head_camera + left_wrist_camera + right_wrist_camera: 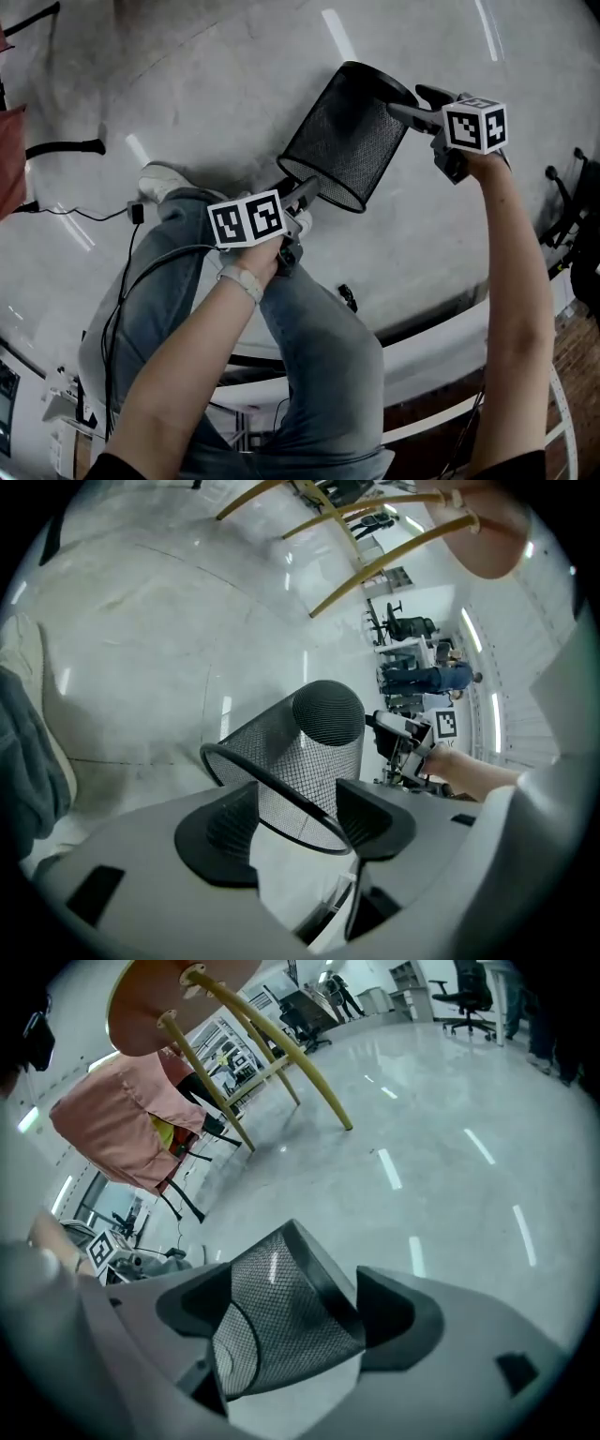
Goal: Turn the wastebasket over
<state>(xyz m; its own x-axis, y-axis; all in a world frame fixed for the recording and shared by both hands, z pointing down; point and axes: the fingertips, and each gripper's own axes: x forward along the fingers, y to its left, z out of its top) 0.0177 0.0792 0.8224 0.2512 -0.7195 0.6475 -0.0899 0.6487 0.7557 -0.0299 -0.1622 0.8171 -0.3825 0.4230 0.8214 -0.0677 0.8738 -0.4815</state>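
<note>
The black mesh wastebasket is tilted over the pale floor, its open rim low and towards me, its closed base up and away. My left gripper is at the rim. In the left gripper view the rim wire runs between the open jaws and the pads stand off it. My right gripper is at the base end. In the right gripper view the basket's base sits between the wide jaws, which do not seem to press on it.
My leg in jeans and a white shoe lie just below the basket. A black cable crosses the floor at left. A wooden-legged chair with pink cloth stands further off. An office chair base is at right.
</note>
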